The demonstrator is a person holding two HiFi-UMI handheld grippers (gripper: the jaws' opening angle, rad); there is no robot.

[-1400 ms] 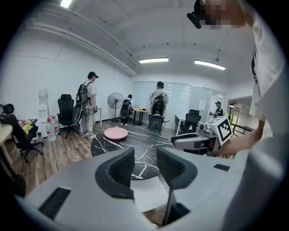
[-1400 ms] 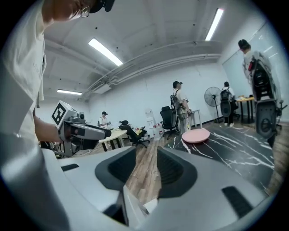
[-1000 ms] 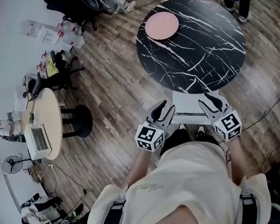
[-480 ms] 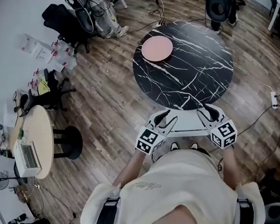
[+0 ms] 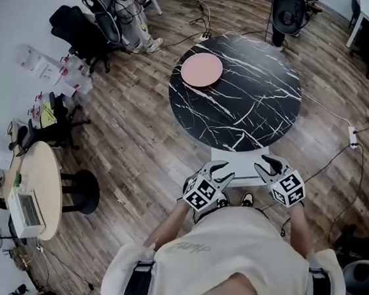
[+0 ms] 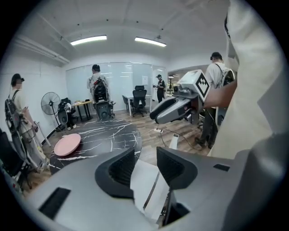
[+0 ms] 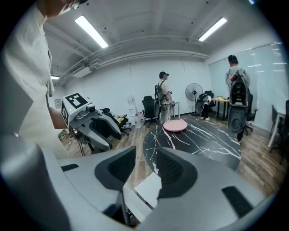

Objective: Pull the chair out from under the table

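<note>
A white chair (image 5: pixel 236 157) stands at the near rim of the round black marble table (image 5: pixel 237 90), its seat partly under the tabletop. My left gripper (image 5: pixel 220 173) hovers open over the seat's near left corner; the white chair (image 6: pixel 144 180) shows through the gap between its jaws. My right gripper (image 5: pixel 270 165) is open at the seat's near right corner, and its jaws have just been opening a little with nothing pressed between them; the chair's white edge (image 7: pixel 146 189) lies below the gap. Each gripper view shows the other gripper: the right one (image 6: pixel 174 108) and the left one (image 7: pixel 97 128).
A pink plate (image 5: pixel 202 69) lies on the table's far left part. To the left stand a small beige round table (image 5: pixel 35 183) and a black stool (image 5: pixel 80 191). A power strip (image 5: pixel 353 136) with cable lies on the wood floor at right. Several people and office chairs stand around.
The left gripper has rolled and dropped toward the chair's near left corner. The right gripper has shifted slightly at the right corner. The table now sits higher in the head view.
</note>
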